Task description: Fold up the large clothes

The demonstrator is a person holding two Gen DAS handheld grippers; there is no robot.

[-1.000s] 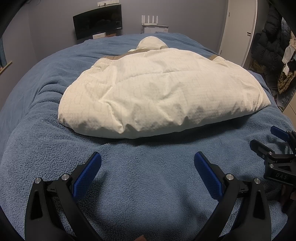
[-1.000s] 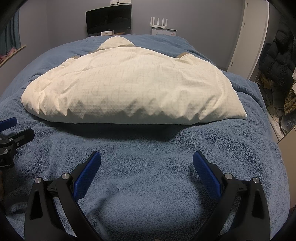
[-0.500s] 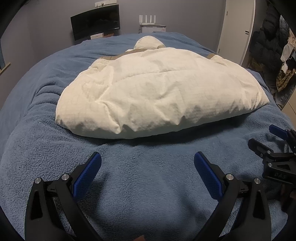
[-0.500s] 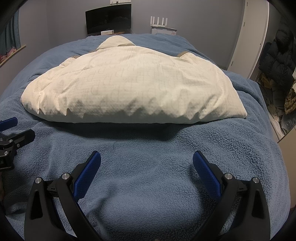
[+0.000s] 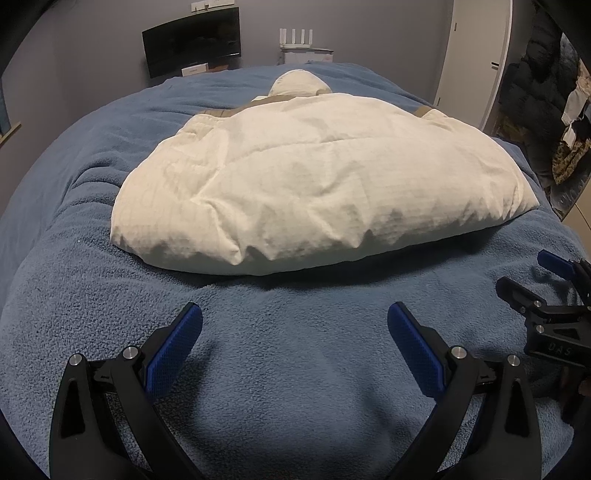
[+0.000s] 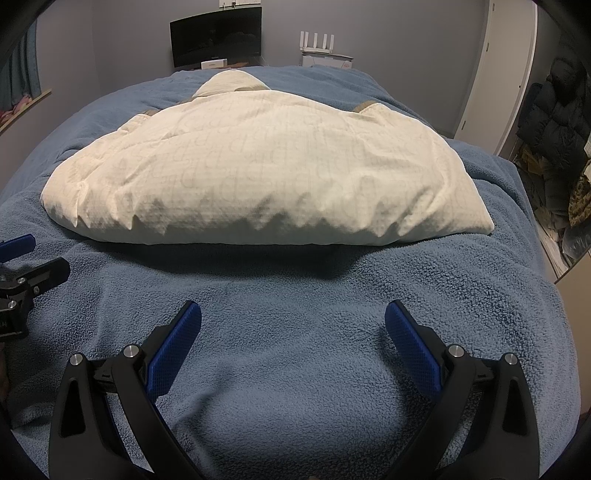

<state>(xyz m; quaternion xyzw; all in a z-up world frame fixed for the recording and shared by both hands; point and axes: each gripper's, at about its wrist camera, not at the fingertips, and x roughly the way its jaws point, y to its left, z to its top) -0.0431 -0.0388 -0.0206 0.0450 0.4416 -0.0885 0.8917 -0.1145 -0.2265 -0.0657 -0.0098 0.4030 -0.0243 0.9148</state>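
Observation:
A puffy cream-white jacket (image 5: 314,184) lies spread flat on the blue fleece blanket (image 5: 295,369), hood at the far end; it also shows in the right wrist view (image 6: 266,173). My left gripper (image 5: 294,314) is open and empty, hovering over the blanket just short of the jacket's near hem. My right gripper (image 6: 293,313) is open and empty, also just short of the near hem. The right gripper shows at the right edge of the left wrist view (image 5: 528,273), the left gripper at the left edge of the right wrist view (image 6: 37,254).
The blanket covers a bed (image 6: 517,295). Beyond it stand a dark monitor (image 6: 216,35) and a white router (image 6: 321,44) by the grey wall. A white wardrobe (image 6: 506,66) and a pile of dark clothes (image 6: 554,122) are on the right.
Both grippers stay open. The left wrist view has shifted slightly, bringing the jacket a little nearer and more to the left; the right view is nearly unchanged.

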